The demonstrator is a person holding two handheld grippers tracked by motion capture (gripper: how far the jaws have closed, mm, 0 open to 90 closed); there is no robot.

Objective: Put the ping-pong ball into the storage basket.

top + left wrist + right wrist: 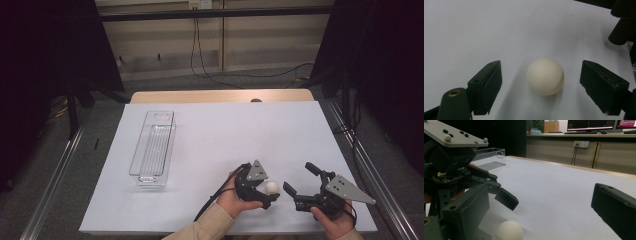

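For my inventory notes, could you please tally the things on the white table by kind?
Small white round ball: 1
Clear plastic rectangular tray: 1
Black hand-held gripper: 2, left and right
Total: 4

**Off to the Side of the Work**

A clear bin (153, 148) is lying lengthwise on the white sheet (225, 130), well apart from the left gripper, up and to its left. The sheet is covering a wooden table (200, 96), whose far edge is showing well beyond both grippers. A black cable (200, 60) is hanging down the wall past that edge. Monitors (596, 124) are glowing on a desk (579, 135) in the background.
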